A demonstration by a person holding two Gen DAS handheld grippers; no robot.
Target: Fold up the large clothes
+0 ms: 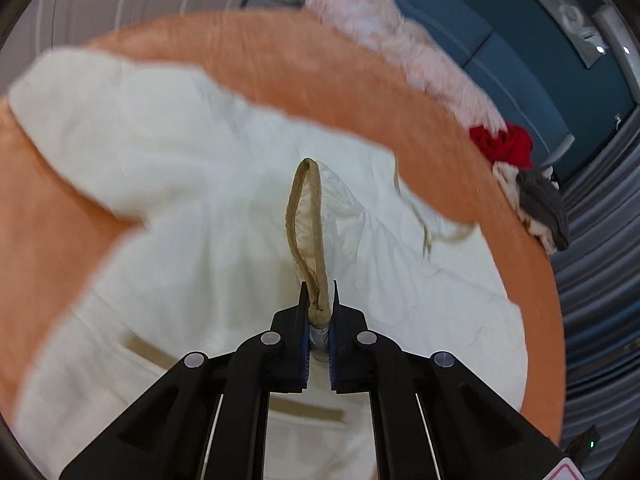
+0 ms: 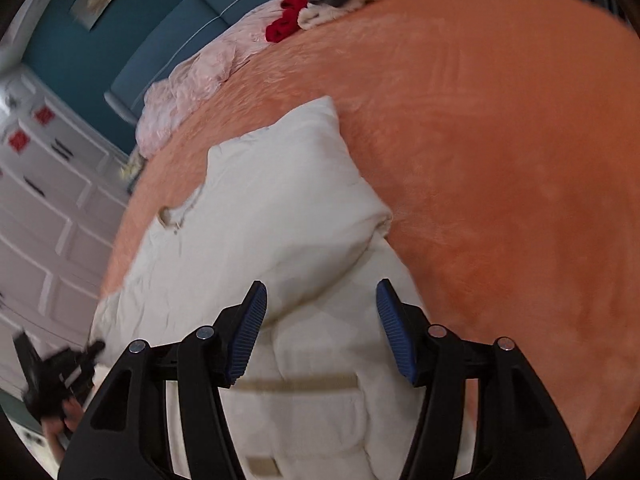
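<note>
Two claws work: our left claw pinches the coat's tan edge; our right claw is spread. We should pull slowly and flat.

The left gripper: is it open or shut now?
Shut. In the left wrist view the left gripper pinches the beige-trimmed edge of the white jacket, lifted off the orange bedspread.
</note>
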